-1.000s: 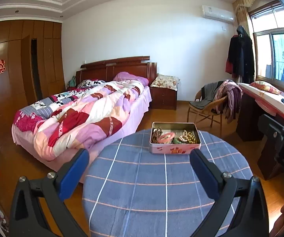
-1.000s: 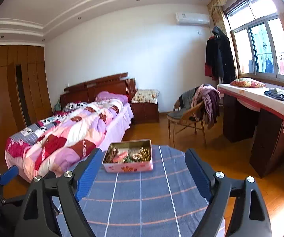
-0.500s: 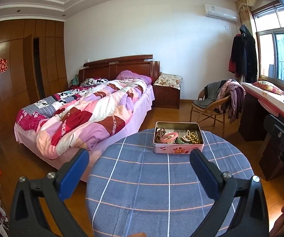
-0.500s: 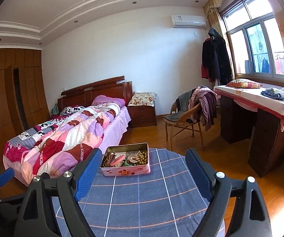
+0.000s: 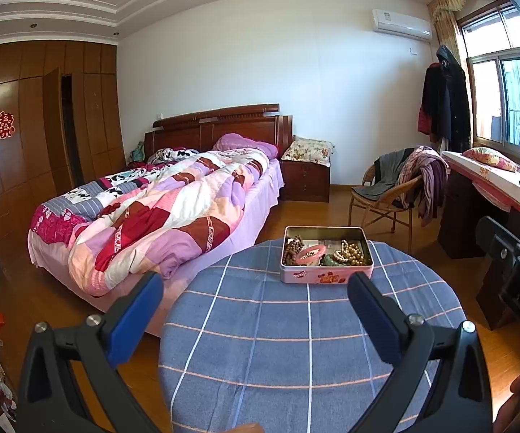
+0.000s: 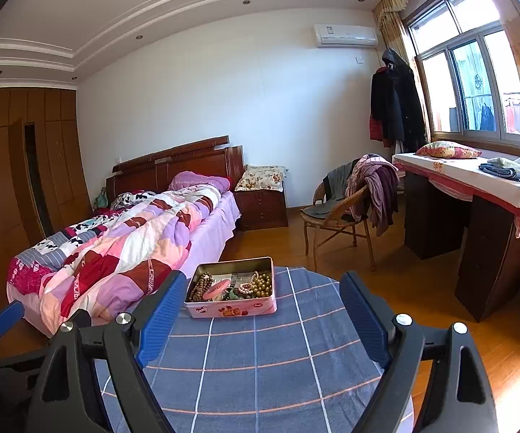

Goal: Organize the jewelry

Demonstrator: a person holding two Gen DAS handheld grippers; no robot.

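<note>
A pink tin box (image 5: pixel 326 274) stands at the far side of a round table with a blue checked cloth (image 5: pixel 296 342). It holds brown bead strings, a pink bangle (image 5: pixel 310 253), gold pearls and a green piece. The box also shows in the right wrist view (image 6: pixel 232 306). My left gripper (image 5: pixel 254 310) is open and empty, held above the near part of the table, well short of the box. My right gripper (image 6: pixel 260 310) is open and empty, also short of the box. The left gripper's blue finger shows at the far left of the right wrist view (image 6: pixel 5 315).
A bed with a patchwork quilt (image 5: pixel 159 213) stands left of the table. A wicker chair with clothes (image 5: pixel 393 195) stands behind it. A dark desk (image 6: pixel 476 216) runs along the window on the right. The floor is wood.
Both grippers have drawn back and risen a little, so the table and box look smaller and farther. Both stay open. The box has not moved.
</note>
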